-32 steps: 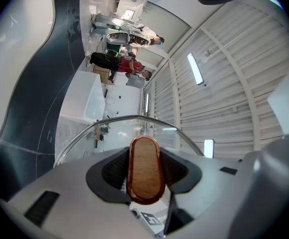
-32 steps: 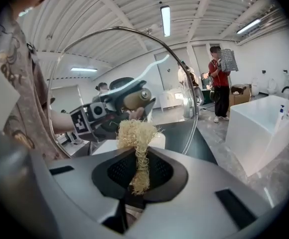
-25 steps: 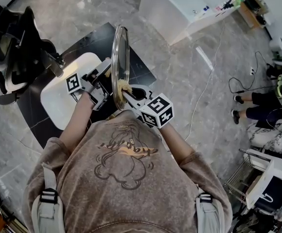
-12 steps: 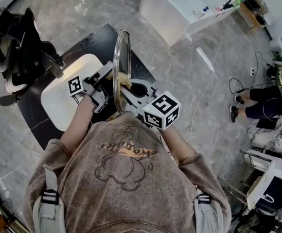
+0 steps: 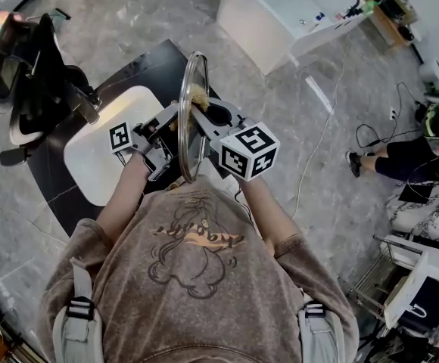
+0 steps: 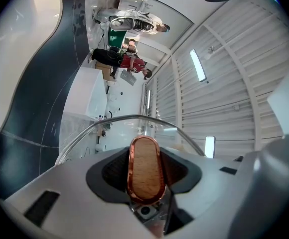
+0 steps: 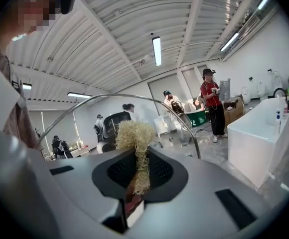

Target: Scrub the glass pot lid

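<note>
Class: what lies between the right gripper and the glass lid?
A pale fibre scrubber, clamped in the right gripper, against the lid; right gripper view.

Lid [image 5: 191, 119] on edge above the desk [image 5: 140, 66].
Left hand-held gripper [image 5: 171, 125] on its handle [image 6: 145, 169] at left; right hand-held gripper [image 5: 203, 106] with scrubber [image 5: 198, 94] against its right side.

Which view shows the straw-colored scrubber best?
Right gripper view: the scrubber sits centre frame, pinched between the jaws. Head view shows only a small tuft beside the glass lid. Left gripper view doesn't show it.
</note>
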Motion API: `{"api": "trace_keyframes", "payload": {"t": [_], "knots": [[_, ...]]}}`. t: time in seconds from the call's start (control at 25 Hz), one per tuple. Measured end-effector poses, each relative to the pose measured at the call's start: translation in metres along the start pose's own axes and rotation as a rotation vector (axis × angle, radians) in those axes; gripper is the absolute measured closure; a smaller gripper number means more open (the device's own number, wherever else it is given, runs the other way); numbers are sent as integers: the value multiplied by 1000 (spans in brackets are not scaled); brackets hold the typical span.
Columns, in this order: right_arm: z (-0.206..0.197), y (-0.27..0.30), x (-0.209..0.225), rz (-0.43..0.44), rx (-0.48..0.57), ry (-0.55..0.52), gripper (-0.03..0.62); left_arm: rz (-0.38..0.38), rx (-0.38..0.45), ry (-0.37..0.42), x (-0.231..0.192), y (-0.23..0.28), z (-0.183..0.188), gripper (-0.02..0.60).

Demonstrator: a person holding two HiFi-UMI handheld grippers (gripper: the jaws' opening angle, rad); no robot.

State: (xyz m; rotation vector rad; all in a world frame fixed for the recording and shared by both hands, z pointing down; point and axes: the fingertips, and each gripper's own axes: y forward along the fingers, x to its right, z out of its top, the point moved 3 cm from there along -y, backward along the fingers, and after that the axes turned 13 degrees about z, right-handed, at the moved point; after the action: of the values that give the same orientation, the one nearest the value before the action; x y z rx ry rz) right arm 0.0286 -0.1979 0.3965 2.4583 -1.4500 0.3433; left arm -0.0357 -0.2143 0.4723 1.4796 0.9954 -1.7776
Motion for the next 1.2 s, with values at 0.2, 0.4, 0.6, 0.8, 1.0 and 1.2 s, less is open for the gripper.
{"api": "trace_keyframes", "payload": {"t": [0.2, 0.4, 0.6, 0.8, 1.0, 1.2], "knots": [[-6, 7, 20, -35, -10, -18, 546, -12, -4, -26, -3, 0, -1, 403], [-18, 12, 43, -79, -39, 0, 546, -18, 2, -41, -2, 1, 0, 403], [-43, 14, 65, -138, -50, 14, 546, -14, -2, -43, -5, 0, 0, 403], [-70, 13, 76, -168, -89, 43, 546, 1, 1, -47, -11, -3, 0, 402], [-85, 11, 77, -172, -145, 51, 546, -14, 9, -54, -6, -1, 6, 403], [-98, 5, 63, -153, -174, 63, 546, -15, 18, -36, -3, -1, 7, 402]]}}
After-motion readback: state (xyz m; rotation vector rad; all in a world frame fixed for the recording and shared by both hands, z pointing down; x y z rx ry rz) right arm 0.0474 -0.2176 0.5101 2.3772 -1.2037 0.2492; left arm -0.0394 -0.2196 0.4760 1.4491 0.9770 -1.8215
